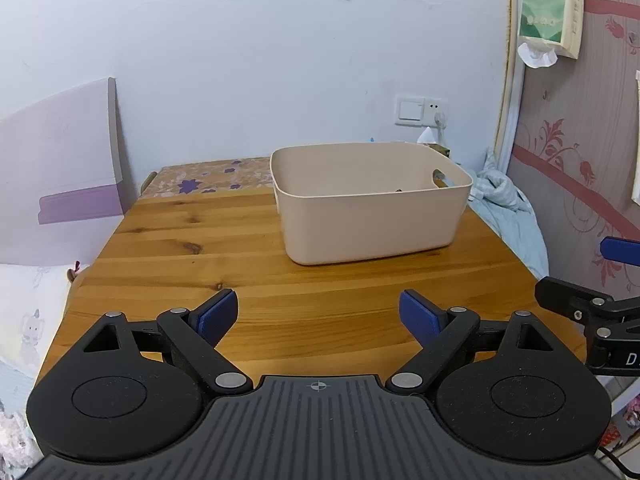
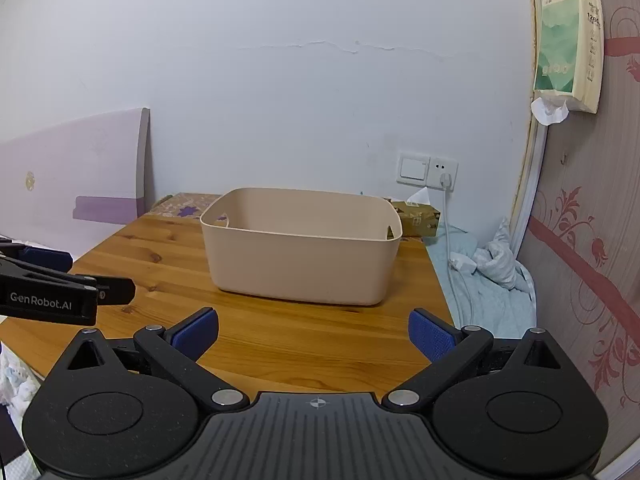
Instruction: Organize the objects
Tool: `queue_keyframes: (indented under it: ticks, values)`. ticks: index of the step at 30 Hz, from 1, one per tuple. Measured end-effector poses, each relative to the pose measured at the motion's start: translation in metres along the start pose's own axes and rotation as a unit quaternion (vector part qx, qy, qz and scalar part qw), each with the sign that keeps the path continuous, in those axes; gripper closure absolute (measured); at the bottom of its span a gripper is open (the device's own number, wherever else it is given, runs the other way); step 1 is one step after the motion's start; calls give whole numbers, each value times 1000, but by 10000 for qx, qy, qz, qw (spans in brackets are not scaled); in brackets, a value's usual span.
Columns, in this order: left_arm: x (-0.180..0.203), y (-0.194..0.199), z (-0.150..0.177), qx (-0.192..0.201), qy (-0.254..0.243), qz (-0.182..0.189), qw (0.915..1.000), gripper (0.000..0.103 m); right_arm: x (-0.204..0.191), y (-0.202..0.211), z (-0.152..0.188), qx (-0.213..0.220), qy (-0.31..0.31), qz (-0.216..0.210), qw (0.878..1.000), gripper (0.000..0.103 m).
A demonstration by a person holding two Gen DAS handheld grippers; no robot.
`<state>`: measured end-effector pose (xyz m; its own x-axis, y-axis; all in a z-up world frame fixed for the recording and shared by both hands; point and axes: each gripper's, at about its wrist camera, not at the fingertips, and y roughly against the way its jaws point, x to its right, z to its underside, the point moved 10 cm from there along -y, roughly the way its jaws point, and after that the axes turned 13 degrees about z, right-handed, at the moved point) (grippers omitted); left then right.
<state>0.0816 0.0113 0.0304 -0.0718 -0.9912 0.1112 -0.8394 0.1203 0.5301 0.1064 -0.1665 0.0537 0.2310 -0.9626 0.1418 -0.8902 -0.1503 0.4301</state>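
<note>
Item: beige rectangular plastic storage bin (image 1: 370, 204) with cut-out handles, upright at the far middle of the pine-wood table (image 1: 192, 256); judged light, stiff, smooth-walled; best taken by rim or handle slot; left gripper (image 1: 318, 316) and right gripper (image 2: 314, 334) both spread wide, holding nothing.

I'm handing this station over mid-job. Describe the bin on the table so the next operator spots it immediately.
Start at the wooden table against the white wall. Toward its far end, below the wall switch and socket, sits the beige plastic bin. It is the only container on the wood: open-topped, rounded corners, a cut-out handle slot in each short wall, unlike the small brown cardboard box behind its right corner.
</note>
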Motion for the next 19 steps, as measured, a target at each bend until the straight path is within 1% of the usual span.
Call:
queue_keyframes:
  ticks: [9, 19]
  values:
    - [-2, 8, 3, 35, -19, -22, 10000, 13, -4, 7, 3, -12, 48, -30, 10000, 0]
    - [-8, 10, 4, 49, -58, -97, 9999, 12, -9, 2, 9, -119, 116, -79, 9998, 0]
